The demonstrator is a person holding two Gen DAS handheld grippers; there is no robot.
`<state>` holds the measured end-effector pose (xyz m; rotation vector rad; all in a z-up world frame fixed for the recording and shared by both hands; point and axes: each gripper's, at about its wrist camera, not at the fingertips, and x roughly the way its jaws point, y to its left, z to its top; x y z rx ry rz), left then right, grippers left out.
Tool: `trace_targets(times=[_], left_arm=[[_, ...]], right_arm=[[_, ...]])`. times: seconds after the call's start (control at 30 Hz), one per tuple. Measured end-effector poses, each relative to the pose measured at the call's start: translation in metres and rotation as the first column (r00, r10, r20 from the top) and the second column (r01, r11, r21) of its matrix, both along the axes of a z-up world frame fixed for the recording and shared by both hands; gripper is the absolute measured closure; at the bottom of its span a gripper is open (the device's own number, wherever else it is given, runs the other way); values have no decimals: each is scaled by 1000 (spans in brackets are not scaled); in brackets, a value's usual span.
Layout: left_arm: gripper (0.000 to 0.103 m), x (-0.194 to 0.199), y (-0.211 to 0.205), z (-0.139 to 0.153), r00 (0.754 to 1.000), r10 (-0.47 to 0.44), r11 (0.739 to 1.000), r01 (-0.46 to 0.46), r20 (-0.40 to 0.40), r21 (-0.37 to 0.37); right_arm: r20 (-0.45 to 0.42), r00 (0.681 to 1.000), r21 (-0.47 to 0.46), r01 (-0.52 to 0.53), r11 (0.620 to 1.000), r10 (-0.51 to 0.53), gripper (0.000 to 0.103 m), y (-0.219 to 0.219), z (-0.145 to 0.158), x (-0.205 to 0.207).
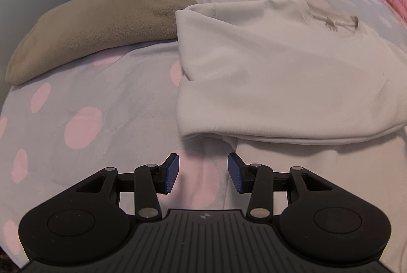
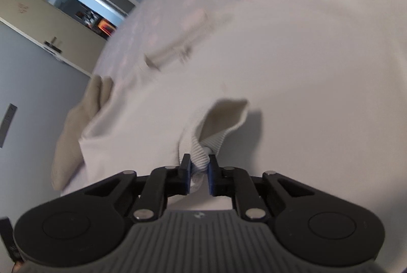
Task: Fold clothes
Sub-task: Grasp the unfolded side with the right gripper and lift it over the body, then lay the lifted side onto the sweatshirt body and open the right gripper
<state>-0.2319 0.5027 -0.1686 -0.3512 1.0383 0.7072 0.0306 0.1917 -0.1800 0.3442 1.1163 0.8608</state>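
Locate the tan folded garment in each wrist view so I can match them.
Left wrist: tan folded garment at upper left on the bedspread, beside the white sweatshirt.
Right wrist: tan folded garment at the left edge, partly behind the white sweatshirt.
Shared landmark: the sweatshirt.

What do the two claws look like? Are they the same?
Yes, they match. The left claw and right claw each have a black frame with two round discs at the sides, jointed black arms with silver rivets, blue ridged pads on the fingers, and a grey ribbed body with a small logo. No cables or sleeves show.
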Motion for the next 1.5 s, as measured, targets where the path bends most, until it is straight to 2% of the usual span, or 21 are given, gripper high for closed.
trace_targets(times=[0.2,0.4,0.53,0.67,0.77,0.8,0.87,0.93,1.0,1.13,1.2,1.37,1.5], left_arm=[[63,4,4,-4,1000,11,1000,-11,29,-17],[63,8,7,-10,999,32,999,-31,43,-20],[63,11,14,-12,994,65,998,-62,91,-32],[63,24,10,-17,997,36,999,-37,72,14],[63,31,9,-20,997,32,999,-35,76,39],[67,32,9,-20,995,33,998,-37,90,41],[84,34,11,-19,993,19,1000,-22,116,23],[97,37,8,-16,994,7,999,-12,108,48],[99,36,5,-10,994,7,995,-18,110,97],[99,22,15,19,982,44,986,-72,186,150],[99,18,25,20,981,66,990,-87,184,111],[99,29,16,2,998,22,991,-29,55,128],[99,32,14,-7,1000,11,993,-12,12,115]], right_arm=[[139,990,79,-36,996,25,89,31,79,19],[281,959,144,-88,986,44,89,61,155,33],[320,947,151,-89,984,37,89,64,180,42],[331,943,151,-71,986,17,89,58,187,51],[323,947,148,-53,988,3,89,48,183,58],[314,949,148,-47,988,-2,89,46,181,60],[297,955,145,-34,989,-10,89,43,175,65],[286,958,137,-23,990,-18,89,39,168,69],[285,958,122,-10,992,-25,89,34,162,74],[288,957,66,7,998,-26,89,22,143,83],[274,961,28,12,1000,-19,89,14,127,88],[178,984,-123,25,992,-2,89,-3,62,94],[62,997,-183,45,982,-34,89,-26,9,93]])
